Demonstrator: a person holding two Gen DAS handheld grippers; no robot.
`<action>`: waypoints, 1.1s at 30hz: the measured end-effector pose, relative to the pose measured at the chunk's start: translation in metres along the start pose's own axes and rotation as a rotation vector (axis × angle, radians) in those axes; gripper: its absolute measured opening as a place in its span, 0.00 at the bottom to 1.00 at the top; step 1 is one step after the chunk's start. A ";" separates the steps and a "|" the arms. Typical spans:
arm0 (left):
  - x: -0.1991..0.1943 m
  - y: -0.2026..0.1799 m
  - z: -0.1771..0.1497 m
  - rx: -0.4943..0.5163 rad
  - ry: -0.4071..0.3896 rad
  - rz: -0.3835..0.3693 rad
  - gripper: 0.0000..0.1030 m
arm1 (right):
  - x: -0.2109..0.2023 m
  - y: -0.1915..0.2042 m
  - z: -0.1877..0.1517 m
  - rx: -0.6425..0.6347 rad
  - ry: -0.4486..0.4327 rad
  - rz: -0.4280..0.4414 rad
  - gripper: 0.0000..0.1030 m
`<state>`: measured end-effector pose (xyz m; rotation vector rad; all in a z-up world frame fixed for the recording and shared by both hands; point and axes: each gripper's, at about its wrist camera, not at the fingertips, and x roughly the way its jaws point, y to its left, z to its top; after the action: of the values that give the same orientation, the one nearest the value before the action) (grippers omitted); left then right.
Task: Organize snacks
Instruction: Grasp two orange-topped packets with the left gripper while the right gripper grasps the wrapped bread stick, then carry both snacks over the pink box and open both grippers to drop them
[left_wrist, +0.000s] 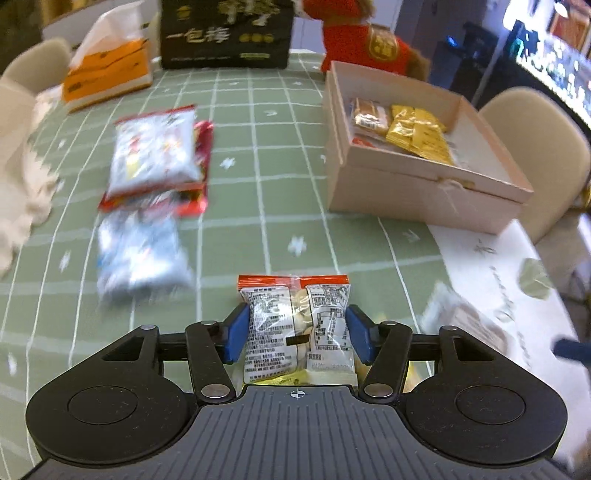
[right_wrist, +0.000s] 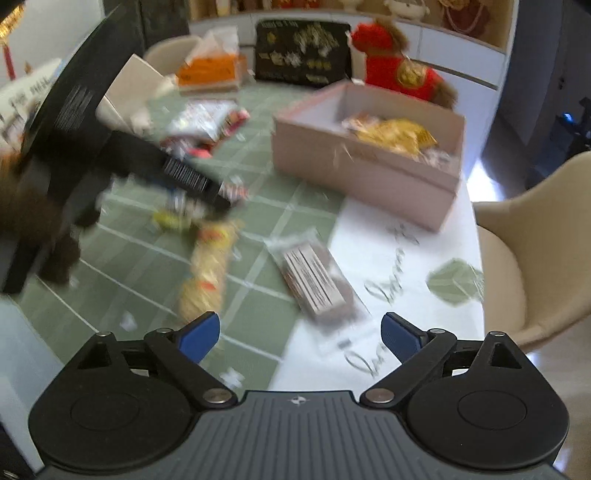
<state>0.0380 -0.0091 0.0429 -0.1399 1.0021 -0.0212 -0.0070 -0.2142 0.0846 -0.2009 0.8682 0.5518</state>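
My left gripper (left_wrist: 295, 332) is shut on a small clear snack packet (left_wrist: 295, 325) with an orange top edge, held above the green checked tablecloth (left_wrist: 266, 166). A pink cardboard box (left_wrist: 417, 184) with yellow and orange snack packs inside stands to the right ahead; it also shows in the right wrist view (right_wrist: 362, 166). Larger snack bags (left_wrist: 155, 155) lie to the left. My right gripper (right_wrist: 301, 338) is open and empty above the table's near edge. A flat brown-and-white packet (right_wrist: 314, 280) and a yellowish snack bag (right_wrist: 207, 273) lie just ahead of it. The left gripper's black body (right_wrist: 110, 147) shows at left.
An orange tissue box (left_wrist: 107, 74), a black gift box (left_wrist: 225, 33) and a red plush toy (left_wrist: 362, 37) stand at the table's far side. Beige chairs (right_wrist: 535, 251) stand around the table. A white printed cloth strip (right_wrist: 388, 280) covers the right part.
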 end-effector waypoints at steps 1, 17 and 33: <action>-0.007 0.006 -0.007 -0.024 -0.004 -0.012 0.60 | -0.001 0.001 0.005 0.005 -0.003 0.025 0.91; -0.045 0.030 -0.041 -0.066 -0.017 -0.096 0.59 | 0.042 0.023 0.032 -0.002 0.121 0.095 0.28; -0.073 -0.059 0.099 0.083 -0.302 -0.257 0.60 | -0.103 -0.090 0.110 0.158 -0.251 -0.081 0.27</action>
<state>0.0844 -0.0508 0.1637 -0.1887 0.6756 -0.2691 0.0609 -0.2862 0.2286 -0.0214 0.6529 0.4204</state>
